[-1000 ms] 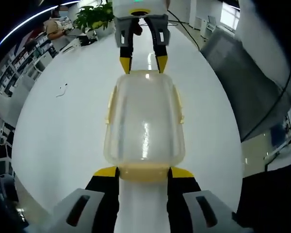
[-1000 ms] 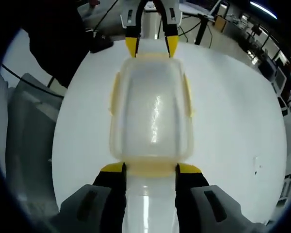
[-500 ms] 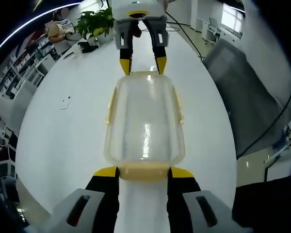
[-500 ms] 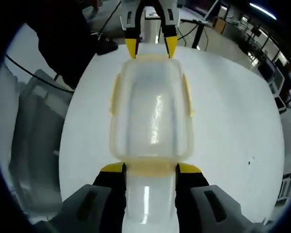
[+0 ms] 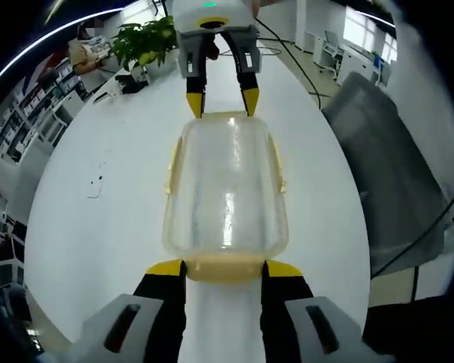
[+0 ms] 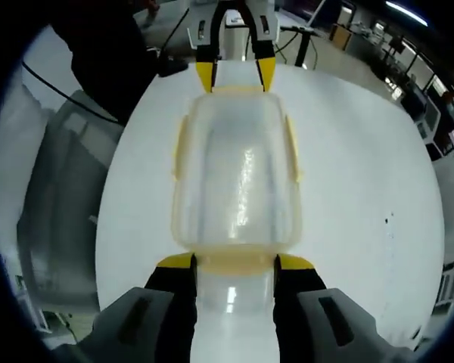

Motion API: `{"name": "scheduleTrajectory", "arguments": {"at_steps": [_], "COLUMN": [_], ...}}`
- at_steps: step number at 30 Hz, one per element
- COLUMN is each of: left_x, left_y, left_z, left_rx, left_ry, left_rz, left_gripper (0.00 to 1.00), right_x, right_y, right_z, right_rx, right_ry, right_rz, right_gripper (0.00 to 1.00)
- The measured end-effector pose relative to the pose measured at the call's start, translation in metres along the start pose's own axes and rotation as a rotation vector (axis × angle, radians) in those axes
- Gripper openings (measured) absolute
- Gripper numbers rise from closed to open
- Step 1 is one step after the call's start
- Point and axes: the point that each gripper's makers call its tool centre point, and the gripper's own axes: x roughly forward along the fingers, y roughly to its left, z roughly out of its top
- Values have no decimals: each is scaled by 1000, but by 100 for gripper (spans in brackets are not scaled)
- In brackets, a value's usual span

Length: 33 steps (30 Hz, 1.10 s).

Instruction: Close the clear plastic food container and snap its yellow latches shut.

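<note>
Bracketing the clear plastic food container (image 5: pixel 225 198) on the white table (image 5: pixel 91 227) end to end, left hand-held gripper (image 5: pixel 224 267) and right hand-held gripper (image 6: pixel 234 262) spread at each yellow end latch (image 5: pixel 225 266), risking skidding under uneven push.

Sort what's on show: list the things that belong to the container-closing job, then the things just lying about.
Job:
- clear container, lid on
- yellow end latches
- yellow side latches
- left tool and right tool, one at each end

Lying about:
- white table
- potted plant
- grey bin
</note>
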Motion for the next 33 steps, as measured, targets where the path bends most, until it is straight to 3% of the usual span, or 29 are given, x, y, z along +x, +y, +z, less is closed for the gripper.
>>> {"name": "scheduleTrajectory", "arguments": {"at_steps": [6, 16, 33], "left_x": [18, 50, 78], "left_y": [0, 5, 7], "left_z": [25, 48, 65], "left_rx": [23, 29, 22], "left_ry": [-14, -35, -57], "left_rz": [-14, -24, -29], "left_gripper": [32, 32, 32], "right_x": [-7, -10, -11], "right_y": [4, 7, 9], "right_z": [-29, -68, -94], "right_rx": [24, 33, 41], "right_ry": [4, 41, 69], "right_rz": [2, -1, 22], "right_gripper": [36, 36, 36]}}
